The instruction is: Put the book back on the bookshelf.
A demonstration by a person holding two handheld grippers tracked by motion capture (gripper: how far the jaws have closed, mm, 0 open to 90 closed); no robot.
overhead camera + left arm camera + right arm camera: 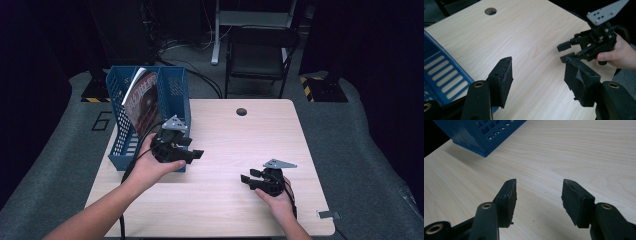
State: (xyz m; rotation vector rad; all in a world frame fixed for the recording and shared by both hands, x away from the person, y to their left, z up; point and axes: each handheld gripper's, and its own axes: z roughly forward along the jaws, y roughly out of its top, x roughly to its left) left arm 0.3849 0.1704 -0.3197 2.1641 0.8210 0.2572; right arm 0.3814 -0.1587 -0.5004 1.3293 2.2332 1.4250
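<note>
Two grippers are over the wooden table (225,150), and both have nothing in them. The left gripper (192,154) has its jaws apart, with only bare table between them. It hangs just beside the near corner of the blue file basket (172,90). The right gripper (248,178) also has its jaws apart over bare wood, well away from the basket, near the front right part of the table.

The basket is a tall blue plastic one with slots and holes in its walls. It stands at the left edge of the table. Inside it stands a magazine (145,102) with a dark red cover. It leans a little and sticks up above the rim. I cannot tell if anything else is in the basket.

It looks like the job is to put the magazine away in the basket, and that part seems done, since the magazine sits inside and no gripper touches it. Nothing else lies on the table to pick up. I think little is left but to pull the hands back
</note>
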